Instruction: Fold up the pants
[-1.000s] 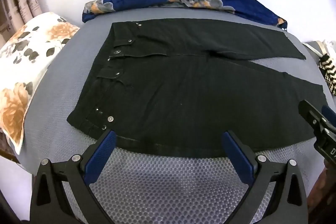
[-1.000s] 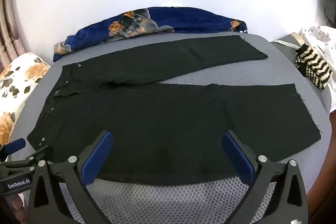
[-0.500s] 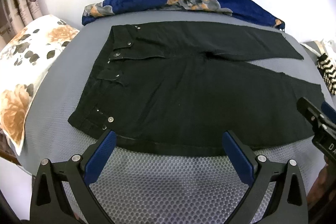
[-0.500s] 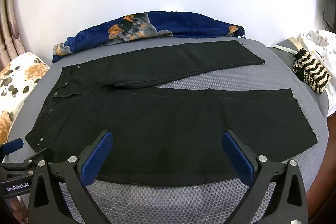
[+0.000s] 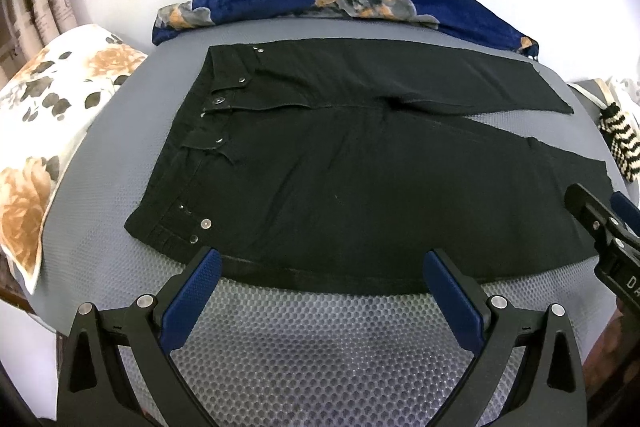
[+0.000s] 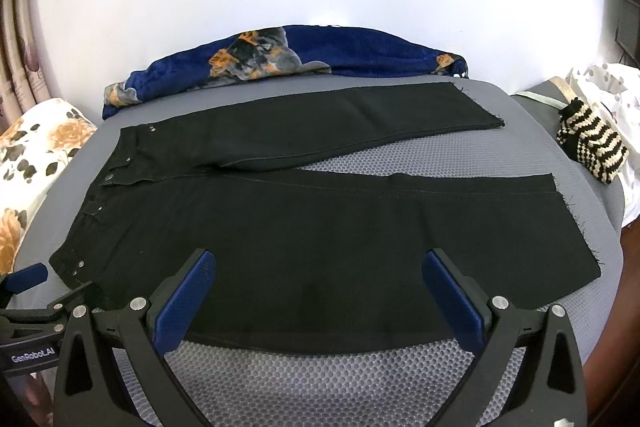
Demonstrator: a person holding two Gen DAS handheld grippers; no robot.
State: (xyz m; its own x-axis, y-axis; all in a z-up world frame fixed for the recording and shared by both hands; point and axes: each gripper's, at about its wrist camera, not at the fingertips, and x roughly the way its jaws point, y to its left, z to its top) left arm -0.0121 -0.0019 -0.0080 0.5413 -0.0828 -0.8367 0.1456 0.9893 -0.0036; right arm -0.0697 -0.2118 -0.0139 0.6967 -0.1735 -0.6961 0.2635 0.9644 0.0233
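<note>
Across the grey mesh bed [image 6: 320,383] the black pants [image 6: 304,239] lie flat, waistband at the left, legs splayed apart toward the right, nothing folded yet. They look like soft denim of middling weight, limp but not slippery, so I would pinch the near waistband corner and the near hem. Left tool [image 5: 320,285] and right tool [image 6: 318,285] both hover wide open, holding nothing, at the near edge. "GenRobot.AI" reads on the left tool's body in the right view.

Matt black denim pants [image 5: 360,179]; grey honeycomb-mesh mattress [image 5: 320,355]; plush blue blanket [image 6: 360,47]
</note>
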